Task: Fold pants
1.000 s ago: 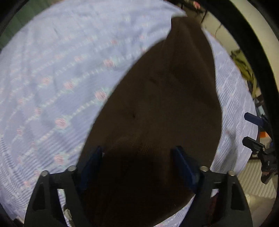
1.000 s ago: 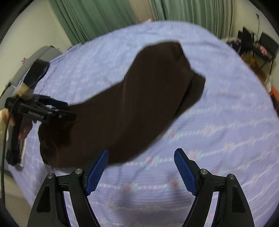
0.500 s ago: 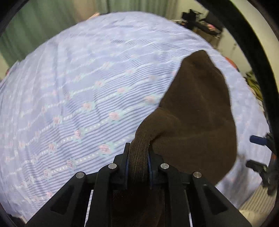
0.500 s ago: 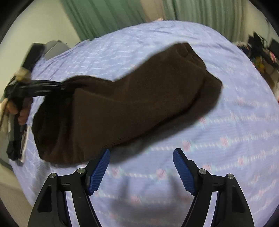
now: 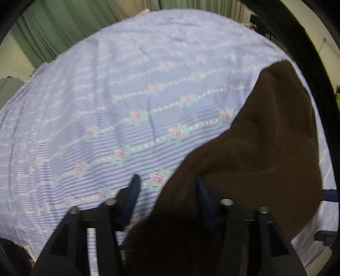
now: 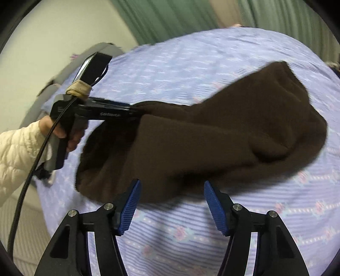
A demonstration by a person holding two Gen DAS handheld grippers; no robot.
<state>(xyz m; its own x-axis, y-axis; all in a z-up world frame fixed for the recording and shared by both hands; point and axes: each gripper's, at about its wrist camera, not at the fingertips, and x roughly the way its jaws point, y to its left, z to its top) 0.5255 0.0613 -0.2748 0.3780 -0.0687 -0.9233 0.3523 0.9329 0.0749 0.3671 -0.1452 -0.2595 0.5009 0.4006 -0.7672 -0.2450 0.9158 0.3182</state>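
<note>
The dark brown pants lie folded over on the blue flowered bedsheet. In the left wrist view the pants fill the lower right. My left gripper has its jaws spread apart, with brown cloth lying between and under them; the right finger is over the cloth. In the right wrist view the left gripper sits at the pants' left end, at the cloth's upper edge. My right gripper is open and empty, just in front of the pants' near edge.
Green curtains hang behind the bed. A grey headboard or chair stands at the bed's left end. The person's hand in a white quilted sleeve holds the left gripper. The bed's near edge drops off at lower left.
My left gripper was shut on the pants' edge half a second ago and has now opened. The pants' left end has been carried over onto the rest. My right gripper stays open.
</note>
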